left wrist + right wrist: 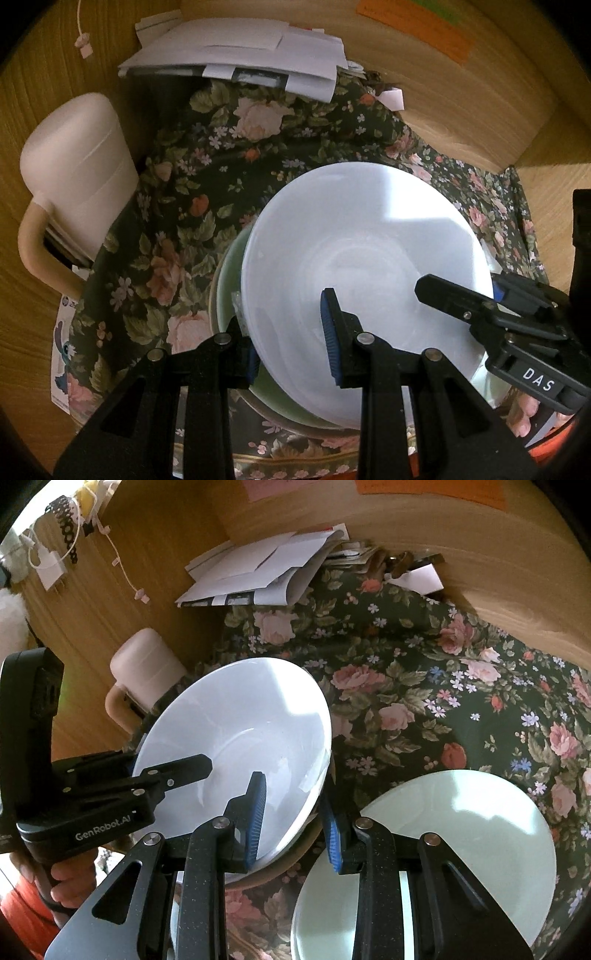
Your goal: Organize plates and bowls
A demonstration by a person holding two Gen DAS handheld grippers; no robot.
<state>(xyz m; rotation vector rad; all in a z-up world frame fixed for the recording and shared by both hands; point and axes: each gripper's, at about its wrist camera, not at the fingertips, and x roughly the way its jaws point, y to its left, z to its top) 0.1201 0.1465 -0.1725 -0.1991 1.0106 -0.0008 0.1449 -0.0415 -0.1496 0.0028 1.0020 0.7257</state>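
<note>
On the dark floral-clothed table [424, 686] walled by wood panels, both claws, left [291, 338] and right [297, 821], straddle the white glossy bowl's [236, 734] rim, left of a pale green plate [461, 834].

Black hand-held gripper [295, 821], blue ribbed pads [258, 818], silver rivets, bare fingers

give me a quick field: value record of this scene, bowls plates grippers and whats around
white bowl: tilted, both grippers straddle its rim on opposite sides
left gripper: jaws either side of the white bowl's rim, contact not clear
right gripper: jaws either side of the rim, a gap shows
green bowl: under the white bowl
green plate: flat on the cloth, right of the bowls
cloth: dark floral, covers the table
mug: cream, upside down, at the left
papers: white stack at the back
</note>
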